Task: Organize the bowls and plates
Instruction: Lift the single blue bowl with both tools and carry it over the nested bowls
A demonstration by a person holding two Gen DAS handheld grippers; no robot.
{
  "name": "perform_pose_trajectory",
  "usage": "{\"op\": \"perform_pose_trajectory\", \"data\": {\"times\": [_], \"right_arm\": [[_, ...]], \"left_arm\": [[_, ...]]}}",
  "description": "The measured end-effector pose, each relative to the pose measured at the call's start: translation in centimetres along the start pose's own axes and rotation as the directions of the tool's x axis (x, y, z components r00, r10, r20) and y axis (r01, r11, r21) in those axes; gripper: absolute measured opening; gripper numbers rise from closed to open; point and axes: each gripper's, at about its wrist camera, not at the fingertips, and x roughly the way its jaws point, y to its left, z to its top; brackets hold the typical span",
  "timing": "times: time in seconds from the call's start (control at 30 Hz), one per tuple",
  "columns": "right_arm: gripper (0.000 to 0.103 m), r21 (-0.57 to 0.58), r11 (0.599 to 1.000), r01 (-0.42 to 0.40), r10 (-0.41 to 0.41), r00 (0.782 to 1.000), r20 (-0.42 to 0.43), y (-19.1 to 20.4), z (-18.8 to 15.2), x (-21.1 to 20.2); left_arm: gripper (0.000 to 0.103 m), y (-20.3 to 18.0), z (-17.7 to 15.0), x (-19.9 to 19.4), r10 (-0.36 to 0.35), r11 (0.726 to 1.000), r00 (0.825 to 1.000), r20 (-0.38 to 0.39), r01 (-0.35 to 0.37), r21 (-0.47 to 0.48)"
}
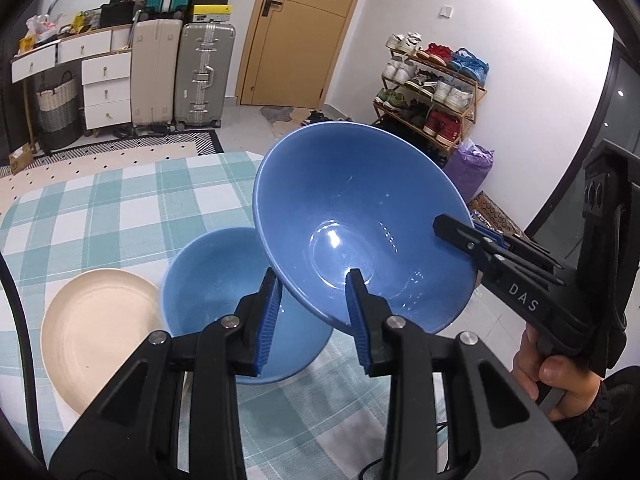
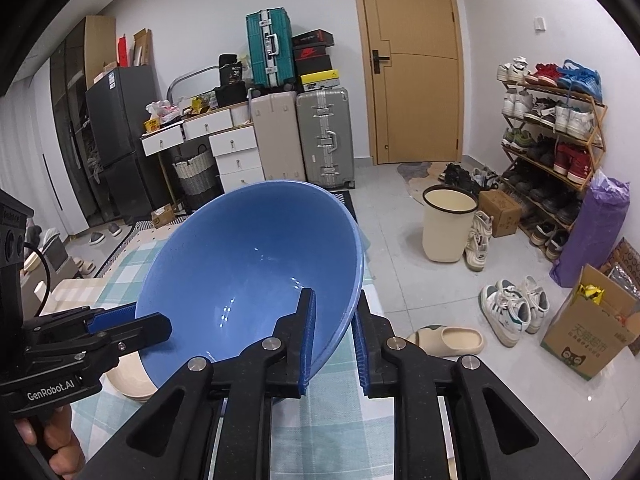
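A large blue bowl (image 1: 360, 216) hangs tilted above the table, held by both grippers. My left gripper (image 1: 313, 276) is shut on its near rim, one pad inside and one outside. On the bowl's right rim sits my right gripper (image 1: 460, 228), also shut on it. In the right wrist view the same bowl (image 2: 240, 272) has its rim clamped in the right gripper (image 2: 335, 296), and the left gripper (image 2: 132, 320) grips its left edge. Below it, a second blue bowl (image 1: 216, 292) and a beige plate (image 1: 96, 332) rest on the checked tablecloth (image 1: 120, 208).
The table's right edge (image 2: 372, 280) drops to a tiled floor with a beige bin (image 2: 448, 228), sneakers (image 2: 512, 308), a slipper (image 2: 452, 340) and a cardboard box (image 2: 592, 328). Suitcases (image 2: 324, 136), drawers and a shoe rack (image 2: 552, 140) line the walls.
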Motion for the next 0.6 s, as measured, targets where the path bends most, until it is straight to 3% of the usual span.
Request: {"op": "perform_pose_trajectory", "data": {"times": [0.3, 0.6], "right_arm": [[0.019, -0.034, 0.998, -0.049, 0.048, 0.998, -0.035, 2.9, 0.4, 2.7], [0.02, -0.06, 0.996, -0.067, 0.062, 0.995, -0.082, 5.1, -0.4, 5.1]], "left_arm": [[0.029, 3.4, 0.1, -0.9, 0.048, 0.998, 0.999, -0.012, -0.048, -0.035], [0.029, 5.9, -0.6, 0.6, 0.076, 0.996, 0.996, -0.042, -0.077, -0.04]]}}
